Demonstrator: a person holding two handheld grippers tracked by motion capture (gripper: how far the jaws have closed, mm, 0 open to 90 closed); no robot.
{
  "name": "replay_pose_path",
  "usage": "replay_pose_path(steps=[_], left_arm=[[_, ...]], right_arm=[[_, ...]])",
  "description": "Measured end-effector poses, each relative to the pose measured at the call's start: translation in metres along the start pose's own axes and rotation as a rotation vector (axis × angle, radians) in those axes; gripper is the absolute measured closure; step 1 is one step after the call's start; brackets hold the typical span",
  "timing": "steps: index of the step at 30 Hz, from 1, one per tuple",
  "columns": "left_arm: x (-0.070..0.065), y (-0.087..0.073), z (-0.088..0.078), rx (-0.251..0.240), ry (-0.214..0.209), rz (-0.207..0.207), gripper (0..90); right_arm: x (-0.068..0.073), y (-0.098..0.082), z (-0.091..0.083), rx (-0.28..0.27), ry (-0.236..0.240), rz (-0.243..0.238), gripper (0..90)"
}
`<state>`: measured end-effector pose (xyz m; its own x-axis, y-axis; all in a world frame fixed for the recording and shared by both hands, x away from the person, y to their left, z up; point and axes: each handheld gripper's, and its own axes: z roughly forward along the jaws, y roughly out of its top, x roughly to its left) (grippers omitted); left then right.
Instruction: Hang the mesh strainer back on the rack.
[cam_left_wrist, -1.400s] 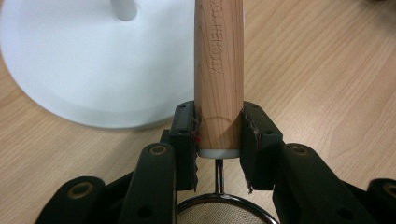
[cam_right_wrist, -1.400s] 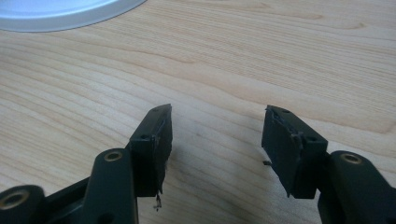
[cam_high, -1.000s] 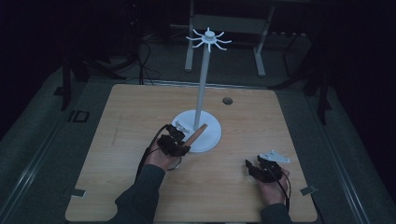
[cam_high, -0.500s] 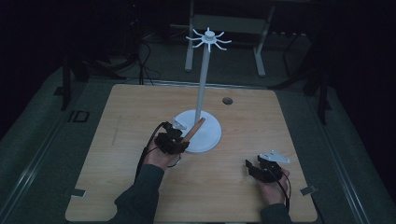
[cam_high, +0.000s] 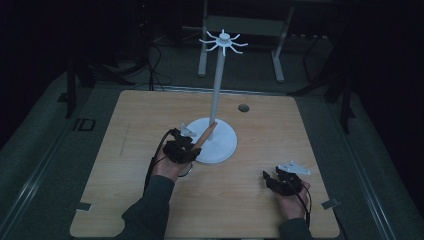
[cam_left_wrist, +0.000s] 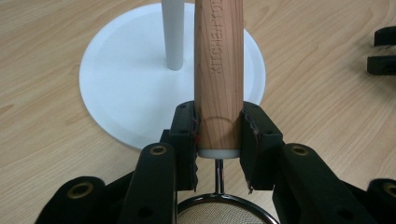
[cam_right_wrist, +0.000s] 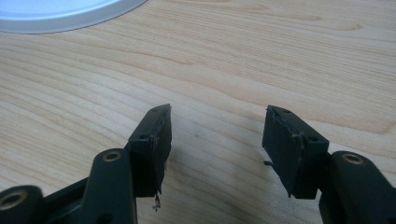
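While we are pinching the strainer (cam_left_wrist: 219, 212) by its wooden handle (cam_left_wrist: 219, 79) in the left gripper (cam_left_wrist: 218, 140), we are taking the white stand (cam_high: 216, 142) as our landmark. Both jaws are pressing on the handle's lower end, just above the white collar where the wire neck is joining the mesh bowl. In the left gripper view the handle is running straight away from the jaws, its long axis pointing across the stand's round base and passing just beside the pole (cam_left_wrist: 172, 32) without touching it. In the high view the left gripper (cam_high: 181, 150) is sitting at the near left edge of the base, and the handle (cam_high: 204, 137) is slanting up and toward the pole.

We are judging that the coming move is a lift to the hooks (cam_high: 223, 41) at the pole's top, well above the gripper. That move is turning on the handle's far end, which is out of frame in the left gripper view, so we cannot tell whether it is carrying a hanging hole.

We are keeping the right gripper (cam_high: 281, 181) spread and empty, low over bare table (cam_right_wrist: 280, 56), well apart from the base on its near right side. The left hand is clearly the nearer one.
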<state>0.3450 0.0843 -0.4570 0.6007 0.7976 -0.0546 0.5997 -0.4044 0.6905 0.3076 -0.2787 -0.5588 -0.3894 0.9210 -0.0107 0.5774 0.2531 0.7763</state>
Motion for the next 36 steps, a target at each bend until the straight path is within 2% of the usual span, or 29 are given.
replay_pose_path(steps=[5, 28, 36], left_arm=[[0.0, 0.001, -0.004, -0.033, 0.008, -0.01, 69.3], [0.004, 0.003, -0.016, -0.127, 0.028, -0.044, 69.2], [0.004, 0.008, -0.021, -0.167, 0.046, -0.059, 69.3]], right_arm=[[0.0, 0.0, 0.0, 0.0, 0.0, 0.001, 42.0], [0.0, 0.0, 0.0, -0.001, 0.001, -0.001, 42.0], [0.0, 0.0, 0.0, -0.003, 0.0, -0.003, 42.0]])
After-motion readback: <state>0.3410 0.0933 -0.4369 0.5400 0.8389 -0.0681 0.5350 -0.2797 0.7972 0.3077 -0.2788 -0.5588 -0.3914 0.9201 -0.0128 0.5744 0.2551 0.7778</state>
